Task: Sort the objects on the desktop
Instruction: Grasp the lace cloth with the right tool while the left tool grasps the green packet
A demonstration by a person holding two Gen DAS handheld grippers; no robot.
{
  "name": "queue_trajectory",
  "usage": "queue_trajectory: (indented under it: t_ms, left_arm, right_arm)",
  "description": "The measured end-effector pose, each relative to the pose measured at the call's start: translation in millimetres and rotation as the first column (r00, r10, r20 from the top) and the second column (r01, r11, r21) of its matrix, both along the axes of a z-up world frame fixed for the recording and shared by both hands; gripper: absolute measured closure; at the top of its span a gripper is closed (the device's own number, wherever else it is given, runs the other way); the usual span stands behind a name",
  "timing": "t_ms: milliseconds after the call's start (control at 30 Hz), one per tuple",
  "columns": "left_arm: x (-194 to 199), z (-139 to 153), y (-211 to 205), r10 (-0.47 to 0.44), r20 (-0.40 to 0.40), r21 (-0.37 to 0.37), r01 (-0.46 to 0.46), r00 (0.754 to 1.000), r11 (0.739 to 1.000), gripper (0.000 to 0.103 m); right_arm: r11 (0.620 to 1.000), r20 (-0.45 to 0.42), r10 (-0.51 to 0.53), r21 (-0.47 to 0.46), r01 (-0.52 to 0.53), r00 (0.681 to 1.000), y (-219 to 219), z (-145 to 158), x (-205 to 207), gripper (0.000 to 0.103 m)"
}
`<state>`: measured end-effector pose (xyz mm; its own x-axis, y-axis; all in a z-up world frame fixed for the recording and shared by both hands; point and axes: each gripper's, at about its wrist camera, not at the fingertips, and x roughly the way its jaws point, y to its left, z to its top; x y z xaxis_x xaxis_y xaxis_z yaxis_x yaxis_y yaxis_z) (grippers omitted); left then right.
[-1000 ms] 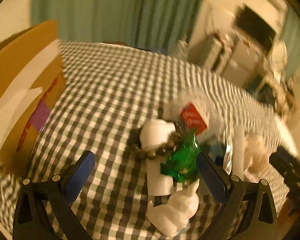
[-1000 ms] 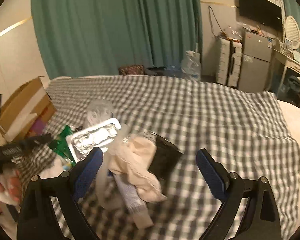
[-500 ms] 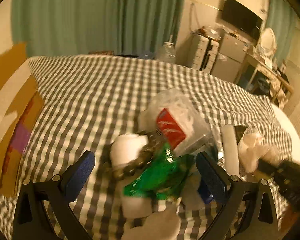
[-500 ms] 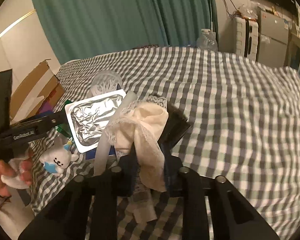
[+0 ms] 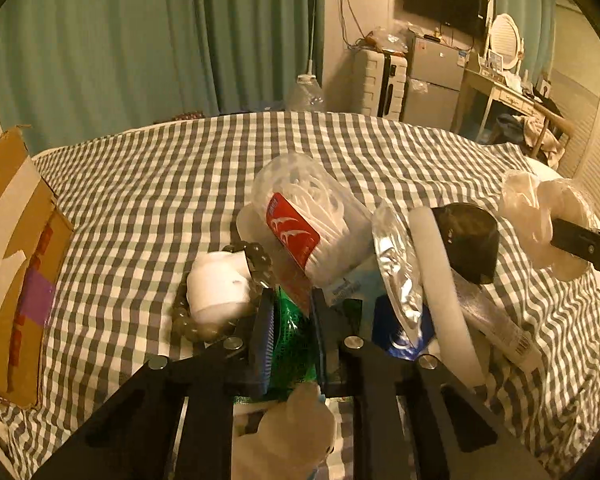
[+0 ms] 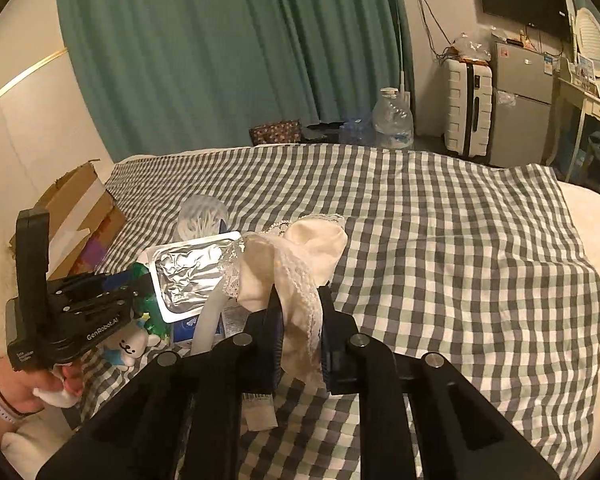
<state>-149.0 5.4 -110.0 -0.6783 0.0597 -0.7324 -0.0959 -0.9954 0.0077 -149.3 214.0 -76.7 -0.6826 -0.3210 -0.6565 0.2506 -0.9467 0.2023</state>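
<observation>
My left gripper (image 5: 290, 316) is shut on a green plastic packet (image 5: 290, 344) in the pile on the checked cloth. My right gripper (image 6: 298, 312) is shut on a cream lace-trimmed cloth (image 6: 300, 256) and holds it up; the cloth also shows in the left wrist view (image 5: 540, 216). Around the left gripper lie a clear tub with a red label (image 5: 312, 220), a bead bracelet (image 5: 196, 328) round a white jar (image 5: 216, 284), a foil tray (image 5: 396, 272), a white tube (image 5: 440, 280), a black item (image 5: 468, 240) and a white plush toy (image 5: 288, 436).
An open cardboard box (image 5: 8, 248) stands at the left edge of the bed, also in the right wrist view (image 6: 80, 216). The checked cloth (image 6: 440, 240) stretches right and back. A water jug (image 6: 392, 120), suitcase and fridge stand beyond the bed.
Both grippers have gone from open to shut. The left closed on the green packet. The right closed on the cream cloth and lifted it off the pile.
</observation>
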Motion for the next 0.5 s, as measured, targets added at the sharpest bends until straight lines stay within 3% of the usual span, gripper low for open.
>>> queue_trajectory:
  t_ms: [300, 400, 500]
  left_arm:
    - [16.5, 23.7, 4.4, -0.020, -0.086, -0.052, 0.016, 0.996, 0.998, 0.091]
    - [15.6, 28.6, -5.8, 0.013, -0.083, -0.004, -0.013, 0.996, 1.000, 0.092]
    - [14.4, 35.3, -21.1, 0.069, -0.060, 0.101, -0.063, 0.996, 0.993, 0.092]
  right_arm:
    - [0.999, -0.031, -0.009, -0.040, 0.008, 0.999, 23.7, 15.3, -0.2, 0.090]
    - [0.998, -0.033, -0.043, -0.051, 0.041, 0.999, 36.7, 17.0, -0.8, 0.090]
    - [0.998, -0.027, -0.058, -0.038, 0.057, 0.998, 40.7, 16.2, -1.1, 0.090]
